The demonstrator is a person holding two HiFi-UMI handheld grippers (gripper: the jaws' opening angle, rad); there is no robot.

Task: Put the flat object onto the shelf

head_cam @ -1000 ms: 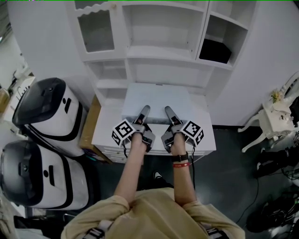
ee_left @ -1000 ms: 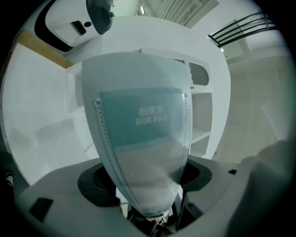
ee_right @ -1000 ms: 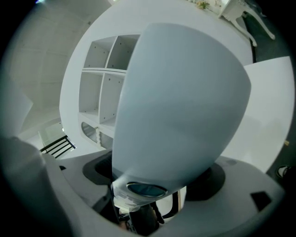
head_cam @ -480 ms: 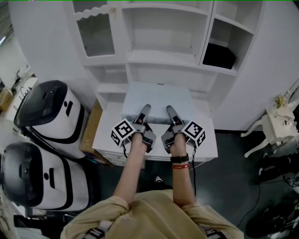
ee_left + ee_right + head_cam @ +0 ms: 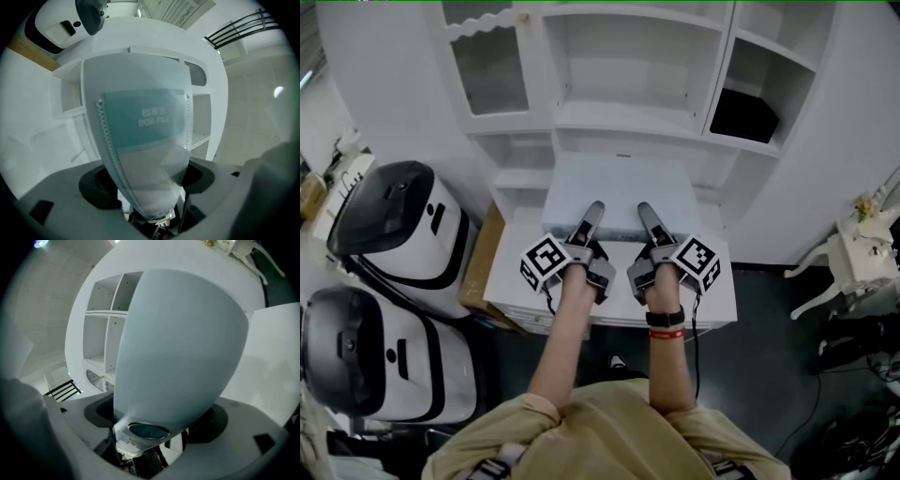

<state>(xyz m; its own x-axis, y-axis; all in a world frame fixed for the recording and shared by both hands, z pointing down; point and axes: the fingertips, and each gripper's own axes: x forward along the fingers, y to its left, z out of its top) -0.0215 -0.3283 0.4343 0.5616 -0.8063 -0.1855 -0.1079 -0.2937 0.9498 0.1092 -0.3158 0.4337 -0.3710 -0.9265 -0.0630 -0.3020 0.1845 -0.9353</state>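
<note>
A flat, pale blue-grey box file (image 5: 619, 187) hangs level above the white table (image 5: 717, 292), in front of the white shelf unit (image 5: 628, 117). My left gripper (image 5: 592, 212) is shut on its near edge at the left, and my right gripper (image 5: 643, 214) is shut on the same edge at the right. In the left gripper view the file (image 5: 143, 136) runs out from between the jaws, label side showing. The right gripper view shows its plain side (image 5: 180, 343) filling the middle. The fingertips themselves are hidden by the file.
The shelf unit has open compartments; a black object (image 5: 742, 114) sits in the right one. Two white-and-black machines (image 5: 394, 220) (image 5: 366, 352) stand at the left beside a brown board (image 5: 478, 253). A small white piece of furniture (image 5: 861, 251) stands at the right.
Both grippers and the box file have risen a little and moved slightly toward the shelf. The grip on the file looks the same.
</note>
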